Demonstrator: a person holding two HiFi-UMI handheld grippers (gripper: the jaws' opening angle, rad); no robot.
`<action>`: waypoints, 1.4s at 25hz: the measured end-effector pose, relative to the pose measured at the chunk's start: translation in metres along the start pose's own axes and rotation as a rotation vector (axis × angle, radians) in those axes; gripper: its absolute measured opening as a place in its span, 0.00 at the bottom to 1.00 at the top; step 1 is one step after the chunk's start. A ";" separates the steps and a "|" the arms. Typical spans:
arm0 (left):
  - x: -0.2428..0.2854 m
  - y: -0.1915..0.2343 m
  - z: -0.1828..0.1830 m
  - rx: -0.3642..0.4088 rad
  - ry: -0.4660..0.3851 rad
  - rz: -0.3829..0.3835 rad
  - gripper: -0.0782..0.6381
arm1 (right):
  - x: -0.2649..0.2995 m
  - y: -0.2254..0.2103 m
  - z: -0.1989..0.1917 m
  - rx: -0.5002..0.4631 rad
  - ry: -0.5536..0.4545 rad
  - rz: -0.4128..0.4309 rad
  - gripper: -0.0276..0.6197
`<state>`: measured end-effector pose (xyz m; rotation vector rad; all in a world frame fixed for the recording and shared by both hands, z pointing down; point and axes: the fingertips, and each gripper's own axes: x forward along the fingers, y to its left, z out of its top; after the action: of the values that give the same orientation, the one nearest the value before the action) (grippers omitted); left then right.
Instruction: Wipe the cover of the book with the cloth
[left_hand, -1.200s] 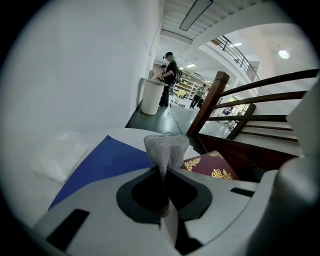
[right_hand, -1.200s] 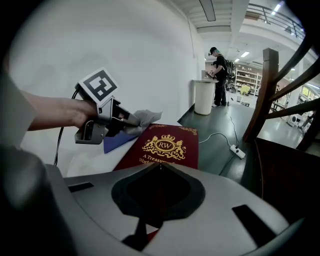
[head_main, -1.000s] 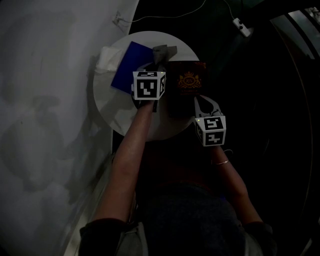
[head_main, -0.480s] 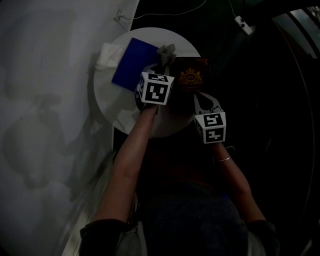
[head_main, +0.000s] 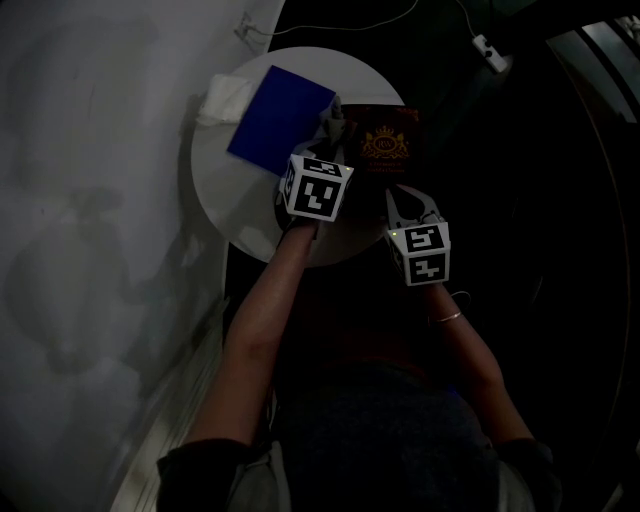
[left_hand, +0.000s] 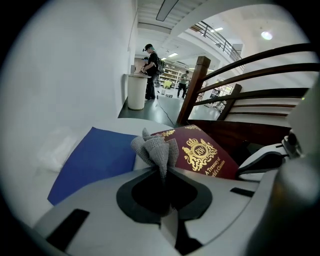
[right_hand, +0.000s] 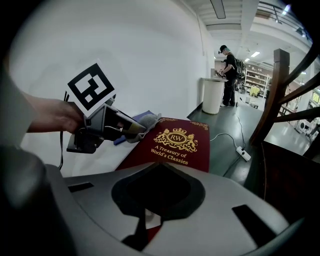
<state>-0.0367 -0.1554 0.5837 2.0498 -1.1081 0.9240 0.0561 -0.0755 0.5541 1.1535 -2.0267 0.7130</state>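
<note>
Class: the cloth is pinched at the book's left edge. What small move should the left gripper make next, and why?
Probably sweep the left gripper rightward across the book. Its jaws are shut on the grey cloth, which sits only at the cover's left edge, beside the gold crest, while the right gripper seems clamped on the near edge, steadying it.

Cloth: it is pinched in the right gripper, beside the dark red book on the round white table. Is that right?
Not quite. The cloth is pinched in the left gripper, not the right, as the left gripper view shows. The rest holds: it sits beside the dark red book on the round white table.
</note>
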 end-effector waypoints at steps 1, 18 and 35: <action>-0.002 -0.002 -0.004 0.002 0.004 -0.004 0.15 | -0.001 0.002 -0.001 -0.003 0.001 0.002 0.09; -0.025 -0.033 -0.052 0.013 0.054 -0.044 0.15 | -0.010 0.021 -0.020 -0.020 0.014 0.019 0.09; -0.051 -0.061 -0.097 0.018 0.073 -0.052 0.15 | -0.019 0.028 -0.035 -0.060 0.033 0.035 0.09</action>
<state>-0.0313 -0.0299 0.5846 2.0328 -1.0061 0.9783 0.0491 -0.0272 0.5571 1.0673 -2.0314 0.6802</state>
